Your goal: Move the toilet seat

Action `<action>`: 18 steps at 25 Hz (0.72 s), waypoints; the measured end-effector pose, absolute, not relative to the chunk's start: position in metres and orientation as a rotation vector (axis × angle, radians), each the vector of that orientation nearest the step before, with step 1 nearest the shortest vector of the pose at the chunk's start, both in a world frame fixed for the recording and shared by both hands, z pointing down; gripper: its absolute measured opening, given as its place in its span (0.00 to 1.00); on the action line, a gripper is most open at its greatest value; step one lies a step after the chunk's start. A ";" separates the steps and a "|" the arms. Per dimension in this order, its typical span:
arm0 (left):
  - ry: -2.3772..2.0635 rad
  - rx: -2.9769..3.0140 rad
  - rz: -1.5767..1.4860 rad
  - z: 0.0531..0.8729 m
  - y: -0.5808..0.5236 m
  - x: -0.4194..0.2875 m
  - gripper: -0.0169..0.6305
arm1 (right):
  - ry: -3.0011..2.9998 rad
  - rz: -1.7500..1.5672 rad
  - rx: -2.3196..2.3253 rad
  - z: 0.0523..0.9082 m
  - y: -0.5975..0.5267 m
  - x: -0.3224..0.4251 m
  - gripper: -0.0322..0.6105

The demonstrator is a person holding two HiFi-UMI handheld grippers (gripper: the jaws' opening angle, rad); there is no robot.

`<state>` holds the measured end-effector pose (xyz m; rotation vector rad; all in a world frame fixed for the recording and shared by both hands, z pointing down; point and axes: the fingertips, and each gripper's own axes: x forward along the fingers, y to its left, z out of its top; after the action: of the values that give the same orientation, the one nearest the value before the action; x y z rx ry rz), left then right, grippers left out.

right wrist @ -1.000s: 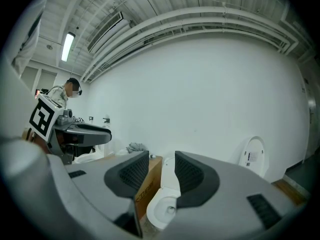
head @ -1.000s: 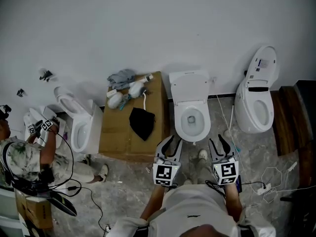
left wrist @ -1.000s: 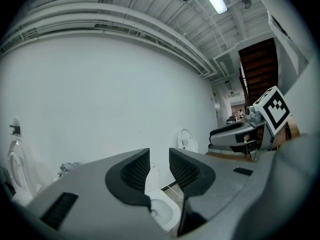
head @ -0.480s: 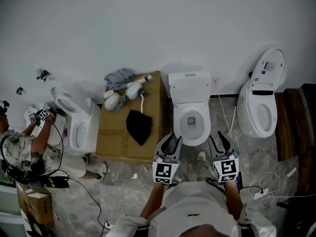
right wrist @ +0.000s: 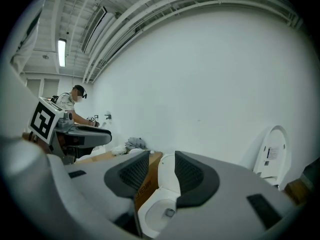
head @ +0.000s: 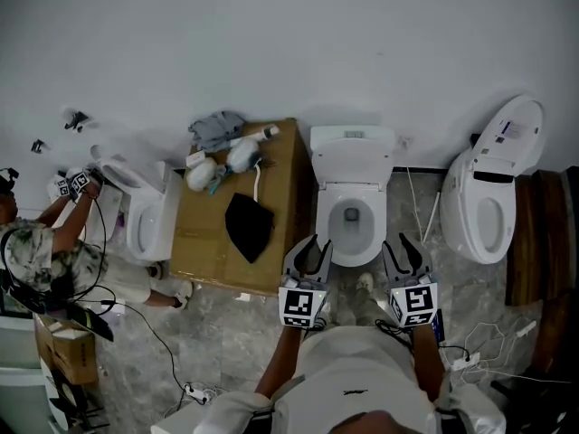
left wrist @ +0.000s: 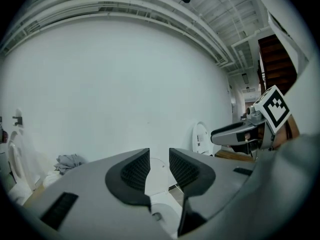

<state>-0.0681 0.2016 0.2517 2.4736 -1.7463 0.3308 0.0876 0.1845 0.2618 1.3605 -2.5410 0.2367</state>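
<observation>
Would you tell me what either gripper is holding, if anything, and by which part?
Nothing is held: the left gripper and the right gripper are both empty.

Bare test room, not a home bathroom. Several toilets (head: pixel 351 208) line one white wall (head: pixel 289 52). Cardboard box (head: pixel 210 242) and loose cables (head: pixel 136 319) on the floor (head: pixel 226 342).

left tongs (head: pixel 318 246): held out ahead of the body, pointing forward and slightly down; ribbed pads (left wrist: pixel 136 168) drawn close, only a narrow slit between them, nothing gripped.
right tongs (head: pixel 398 245): beside the left, level with it, same tilt; jaws likewise nearly together, empty.
marker cubes: left marker cube (head: pixel 301 307) and right marker cube (head: pixel 414 306) face up.
forearms: left forearm (head: pixel 279 371) and right forearm (head: pixel 427 376) bare, stretched forward, roughly parallel, well apart.
</observation>
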 end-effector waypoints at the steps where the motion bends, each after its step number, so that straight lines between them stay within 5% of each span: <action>1: -1.750 2.462 0.337 0.256 0.195 -0.066 0.24 | -2.538 0.248 1.348 0.267 0.177 0.090 0.32; 18: -1.733 2.286 0.439 0.348 0.129 -0.046 0.23 | -2.446 0.495 1.127 0.386 0.102 0.110 0.32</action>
<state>-0.0464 0.1289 0.3478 2.2861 -1.7331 0.4387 0.1101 0.1019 0.3856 1.1265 -2.4464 0.4947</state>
